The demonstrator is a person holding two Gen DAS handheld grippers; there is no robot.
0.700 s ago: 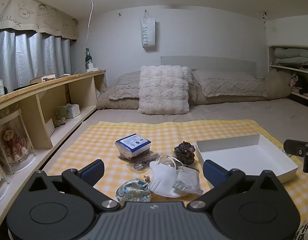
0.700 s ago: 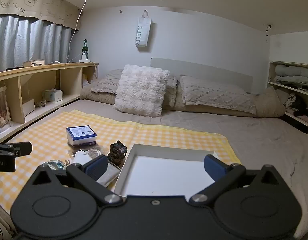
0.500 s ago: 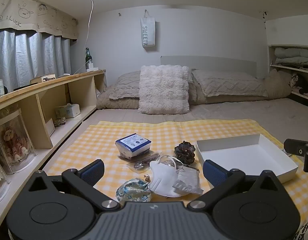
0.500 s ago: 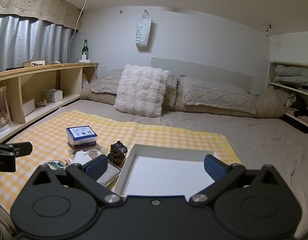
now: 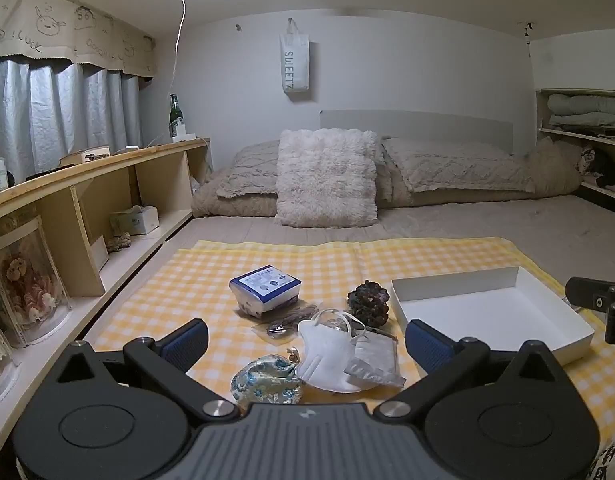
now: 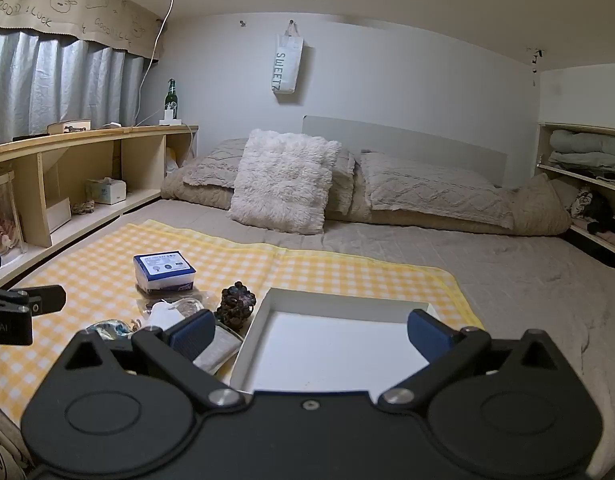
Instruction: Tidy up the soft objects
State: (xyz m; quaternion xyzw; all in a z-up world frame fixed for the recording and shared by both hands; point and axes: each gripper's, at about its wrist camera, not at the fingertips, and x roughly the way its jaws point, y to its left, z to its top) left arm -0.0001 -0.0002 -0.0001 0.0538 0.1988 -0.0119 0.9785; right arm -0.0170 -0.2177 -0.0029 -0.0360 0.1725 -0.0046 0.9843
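Only L view shows whole mask (image 5: 327,354), R view bed's (image 6: 507,272) far side

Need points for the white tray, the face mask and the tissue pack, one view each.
white tray (image 6: 339,354): right wrist view, on its bare floor.
face mask (image 5: 327,354): left wrist view, on the white front panel.
tissue pack (image 5: 265,280): left wrist view, on the blue printed top.
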